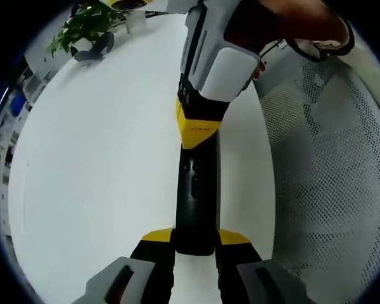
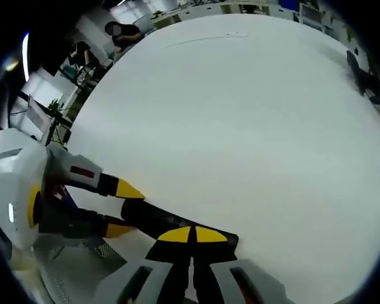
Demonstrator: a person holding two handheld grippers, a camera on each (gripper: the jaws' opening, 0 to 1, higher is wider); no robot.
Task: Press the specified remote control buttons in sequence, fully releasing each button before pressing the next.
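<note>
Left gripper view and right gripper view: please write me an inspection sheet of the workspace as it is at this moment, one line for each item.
Surface: white table, mostly bare.
Job's things: black remote control, clamped at its near end.
Clutter: a dark object beside a potted plant at the table's far edge.
Grippers: left gripper shut on the remote control; right gripper shut, its yellow tips apparently pressing on the remote control's face; a hand holds it.
Cables: a thin dark loop by the hand; cable or strap, cannot tell.
Surroundings: a mesh chair beside the table; seated people at desks beyond.
</note>
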